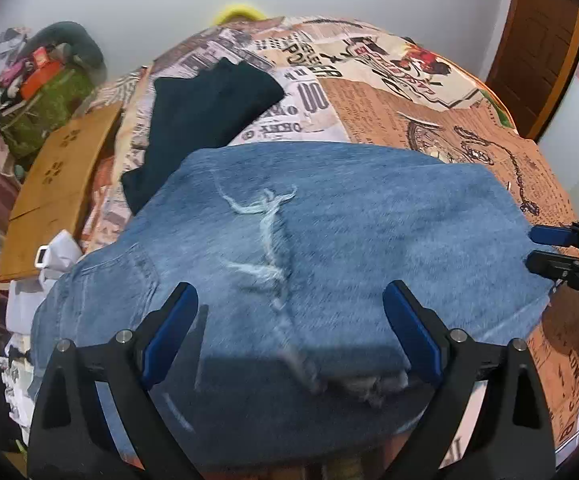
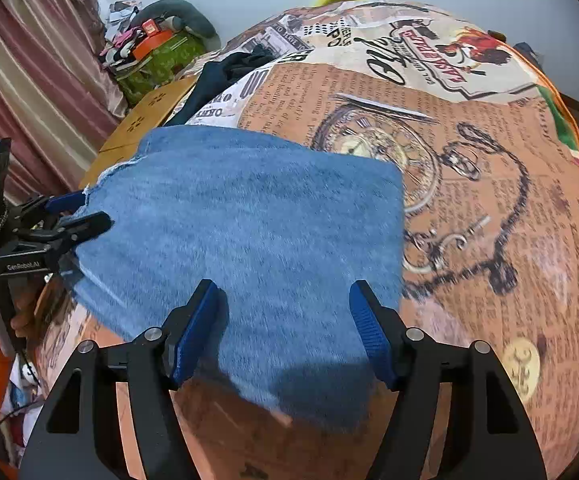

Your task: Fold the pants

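Your jeans (image 1: 329, 240) lay folded on the printed bedspread (image 2: 489, 200), beside a dark garment (image 1: 205, 120). Your left gripper (image 1: 289, 320) and right gripper (image 2: 285, 312) both hung over the denim, jaws spread wide, gripping nothing.
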The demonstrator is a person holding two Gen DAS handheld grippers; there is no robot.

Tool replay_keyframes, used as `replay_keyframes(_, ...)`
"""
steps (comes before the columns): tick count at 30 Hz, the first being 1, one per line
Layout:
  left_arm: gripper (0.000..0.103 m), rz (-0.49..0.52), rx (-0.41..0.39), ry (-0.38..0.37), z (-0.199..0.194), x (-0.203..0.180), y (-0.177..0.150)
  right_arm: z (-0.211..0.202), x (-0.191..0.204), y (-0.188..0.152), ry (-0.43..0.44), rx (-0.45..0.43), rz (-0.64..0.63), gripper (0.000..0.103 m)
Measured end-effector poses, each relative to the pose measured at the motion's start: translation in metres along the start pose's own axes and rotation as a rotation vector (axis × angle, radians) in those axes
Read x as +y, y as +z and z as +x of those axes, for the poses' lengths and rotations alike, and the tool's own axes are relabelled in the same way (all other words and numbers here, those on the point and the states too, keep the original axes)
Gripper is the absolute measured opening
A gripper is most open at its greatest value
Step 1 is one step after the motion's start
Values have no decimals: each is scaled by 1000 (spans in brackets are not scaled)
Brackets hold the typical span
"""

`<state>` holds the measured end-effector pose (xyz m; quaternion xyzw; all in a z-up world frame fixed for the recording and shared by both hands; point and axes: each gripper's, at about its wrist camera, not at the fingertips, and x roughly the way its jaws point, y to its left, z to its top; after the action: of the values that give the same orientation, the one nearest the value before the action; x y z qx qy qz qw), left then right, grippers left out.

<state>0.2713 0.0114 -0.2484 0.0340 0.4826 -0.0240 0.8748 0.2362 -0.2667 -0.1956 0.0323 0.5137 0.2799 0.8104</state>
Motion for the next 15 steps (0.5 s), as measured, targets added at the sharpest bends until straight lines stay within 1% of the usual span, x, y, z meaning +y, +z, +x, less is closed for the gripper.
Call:
replay_keyframes(4, 95, -12, -29, 23, -12, 4, -10, -5, 1, -3, -23, -13, 10, 64)
replay_keyframes(10, 95, -63, -61, 12, -26, 17, -17, -10, 8, 5, -68, -28, -9, 65)
replay_keyframes(12, 95, -83, -86, 22, -34, 23, -17, -15, 13, 9, -77, -53, -27, 65)
replay_keyframes(15, 95, -127, -146, 52, -52, 38, -17, -26, 26, 20, -85, -111, -71, 65)
